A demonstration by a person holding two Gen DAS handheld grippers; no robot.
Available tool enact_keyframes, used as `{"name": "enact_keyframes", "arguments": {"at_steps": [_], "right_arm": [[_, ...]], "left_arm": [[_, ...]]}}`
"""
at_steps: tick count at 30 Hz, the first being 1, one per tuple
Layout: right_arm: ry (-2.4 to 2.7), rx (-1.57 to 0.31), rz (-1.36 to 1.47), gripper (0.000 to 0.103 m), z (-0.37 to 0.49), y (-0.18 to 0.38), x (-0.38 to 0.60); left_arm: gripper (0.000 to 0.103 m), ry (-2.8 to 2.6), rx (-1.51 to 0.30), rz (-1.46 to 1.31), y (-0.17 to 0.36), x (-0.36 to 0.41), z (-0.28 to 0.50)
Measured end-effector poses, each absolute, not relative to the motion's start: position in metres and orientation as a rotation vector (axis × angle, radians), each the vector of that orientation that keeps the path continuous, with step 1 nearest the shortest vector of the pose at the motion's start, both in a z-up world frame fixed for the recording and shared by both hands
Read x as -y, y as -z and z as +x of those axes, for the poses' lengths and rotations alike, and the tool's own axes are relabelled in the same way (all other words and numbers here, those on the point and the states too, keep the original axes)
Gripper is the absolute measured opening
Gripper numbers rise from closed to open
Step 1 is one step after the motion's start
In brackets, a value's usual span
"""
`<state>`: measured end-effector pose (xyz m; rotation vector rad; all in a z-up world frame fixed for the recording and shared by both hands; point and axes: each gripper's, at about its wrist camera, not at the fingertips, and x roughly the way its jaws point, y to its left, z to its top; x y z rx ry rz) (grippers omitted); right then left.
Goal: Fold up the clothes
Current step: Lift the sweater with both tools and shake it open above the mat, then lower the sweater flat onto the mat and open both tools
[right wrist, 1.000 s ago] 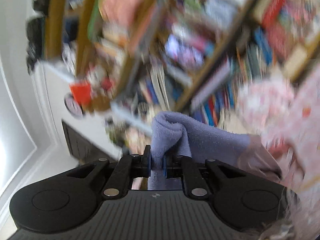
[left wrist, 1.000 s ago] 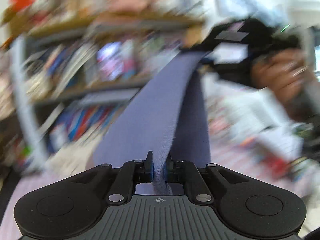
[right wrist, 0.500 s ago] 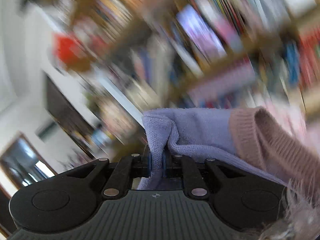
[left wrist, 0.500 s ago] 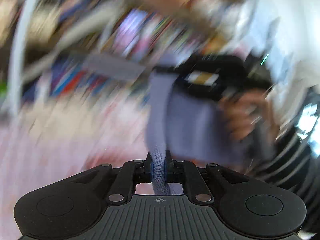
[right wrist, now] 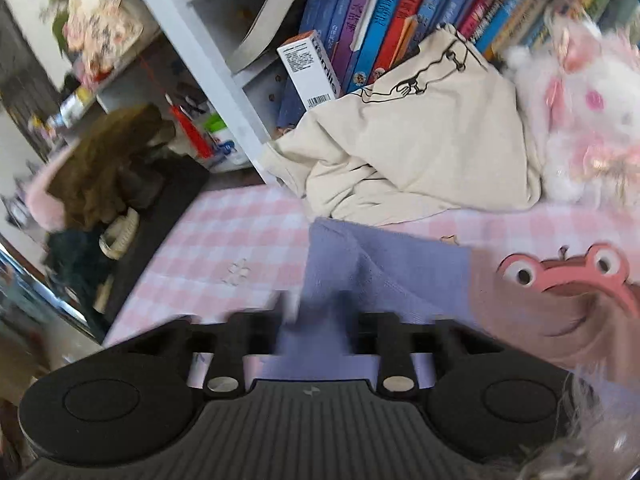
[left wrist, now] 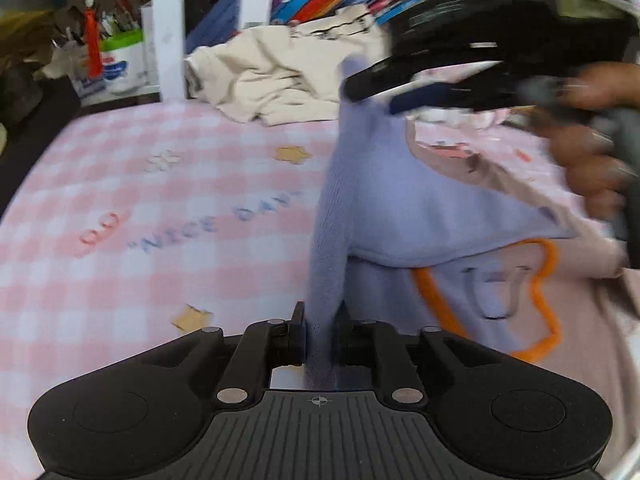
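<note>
We see a pink-and-white checked sheet (left wrist: 168, 208) printed with small stars and the words "NICE DAY". At its far edge stands a white shelf post (right wrist: 200, 80), and behind it a row of books (right wrist: 404, 12) in blue, purple and red, with a white barcoded box (right wrist: 310, 68) leaning against them. A fluffy white-and-pink plush toy (right wrist: 576, 120) sits to the right. To the left we make out a red tassel (left wrist: 93, 44) hanging beside a green-lidded tub (left wrist: 120, 60).

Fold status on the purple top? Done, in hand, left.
Done: nothing looks finished; no folded piece shows on the checked sheet. In hand: left gripper and right gripper both pinch the purple top, its edge lifted over the body, mid-fold. Left: lay that fold down, then the crumpled cream shirt.
</note>
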<state>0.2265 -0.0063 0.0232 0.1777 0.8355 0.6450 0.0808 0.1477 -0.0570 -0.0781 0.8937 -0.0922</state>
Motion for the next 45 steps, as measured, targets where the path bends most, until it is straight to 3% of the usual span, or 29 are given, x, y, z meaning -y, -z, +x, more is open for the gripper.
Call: {"name": "enact_keyframes", "arguments": {"at_steps": [4,6,9,15,22,23,25,27,29,34,38,42,45], "right_arm": [[-0.618,-0.798,0.056,0.046,0.181,-0.028,0.057],[-0.552,-0.805,0.027,0.046,0.15,-0.023,0.096],[-0.415,-0.858,0.106,0.046,0.108,-0.008,0.17],[-0.165,-0.956,0.423,0.046,0.058,0.021,0.278],[-0.123,-0.938,0.695,0.047,0.052,0.039,0.306],[-0.123,-0.926,0.734,0.047,0.055,0.04,0.307],[-0.124,-0.917,0.791,0.047,0.063,0.042,0.306],[-0.127,-0.913,0.837,0.047,0.072,0.044,0.305],[-0.106,-0.923,0.872,0.046,0.08,0.049,0.305],[-0.038,-0.941,0.917,0.043,0.097,0.061,0.309],[-0.021,-0.941,0.903,0.043,0.114,0.066,0.308],[-0.026,-0.957,0.839,0.043,0.13,0.067,0.298],[-0.034,-0.961,0.769,0.035,0.141,0.066,0.287]], "left_arm": [[0.045,0.032,-0.834,0.036,0.043,-0.145,0.065],[0.065,0.043,-0.734,0.07,0.027,-0.138,0.046],[0.067,0.147,-0.638,0.065,0.015,-0.109,0.041],[0.066,0.344,-0.635,0.157,0.024,-0.006,0.085],[0.065,0.513,-0.674,0.406,0.041,0.107,0.121],[0.065,0.522,-0.683,0.464,0.047,0.119,0.123],[0.051,0.522,-0.703,0.561,0.061,0.134,0.127],[0.017,0.501,-0.722,0.591,0.073,0.137,0.133],[0.004,0.482,-0.737,0.551,0.075,0.129,0.137],[0.003,0.366,-0.615,0.171,0.009,0.039,0.13],[0.003,0.097,-0.533,-0.077,-0.044,-0.1,0.114],[0.003,-0.252,-0.534,-0.138,-0.051,-0.234,0.088],[0.004,-0.45,-0.598,-0.116,-0.035,-0.305,0.076]]}}
